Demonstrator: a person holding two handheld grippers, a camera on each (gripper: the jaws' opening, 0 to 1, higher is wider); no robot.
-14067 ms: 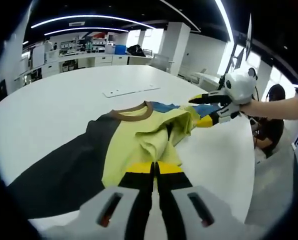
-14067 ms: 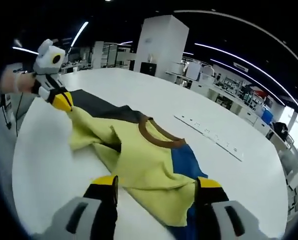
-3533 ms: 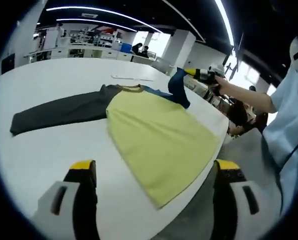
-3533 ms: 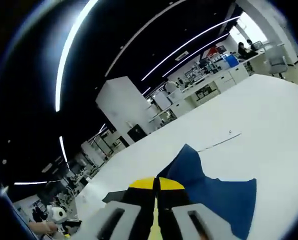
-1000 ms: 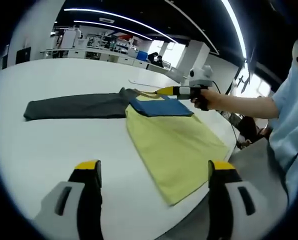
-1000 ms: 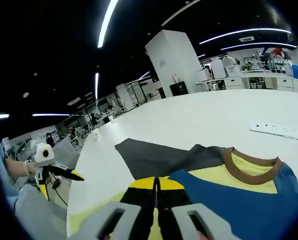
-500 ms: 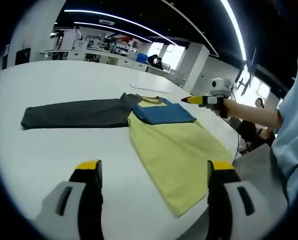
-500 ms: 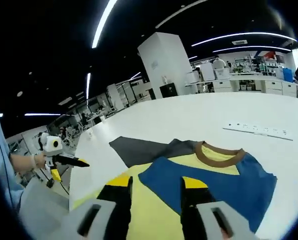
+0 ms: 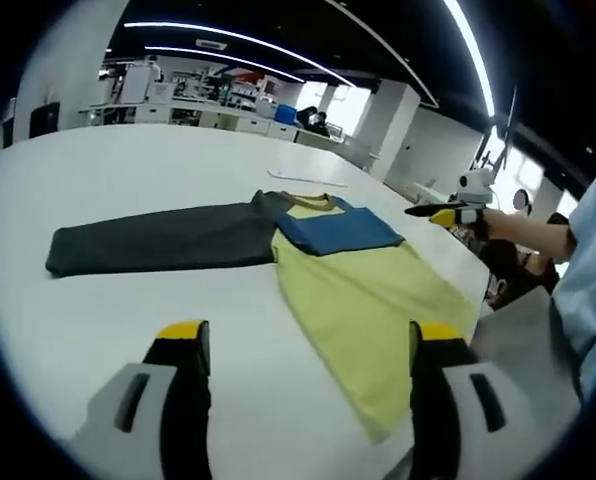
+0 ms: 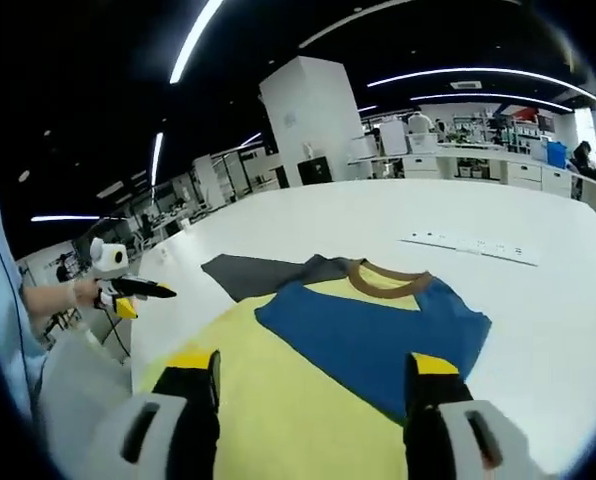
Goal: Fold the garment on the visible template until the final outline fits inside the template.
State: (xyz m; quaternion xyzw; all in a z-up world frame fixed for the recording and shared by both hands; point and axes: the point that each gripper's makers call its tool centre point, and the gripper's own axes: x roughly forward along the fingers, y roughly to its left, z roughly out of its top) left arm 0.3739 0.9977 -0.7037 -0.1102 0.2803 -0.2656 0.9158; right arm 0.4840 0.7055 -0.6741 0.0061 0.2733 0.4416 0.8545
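The shirt (image 9: 358,290) lies flat on the white table (image 9: 128,170), running from the centre toward the lower right of the left gripper view, and across the lower centre of the right gripper view (image 10: 308,370). Its blue sleeve (image 9: 338,230) is now folded in across the yellow chest, just below the brown collar (image 10: 386,277), while the grey sleeve (image 9: 158,238) is stretched out flat toward the left of the left gripper view. A second ago the right gripper (image 10: 311,385) was pinched shut on the blue sleeve; it has since let go, spread its jaws wide and drawn back, and it appears at the right edge of the left gripper view (image 9: 440,212), clear of the cloth. The left gripper (image 9: 303,350) hangs with jaws wide apart and nothing between them, as it did a second ago; it shows at mid left in the right gripper view (image 10: 128,292), off the table edge. So one sleeve fold looks done and released. No template outline can be made out under the shirt. Judging by the layout, the grey sleeve is next to fold in, then the yellow body, whose hem reaches the table edge at the lower right of the left gripper view. A white strip (image 10: 468,247) lies beyond the collar.
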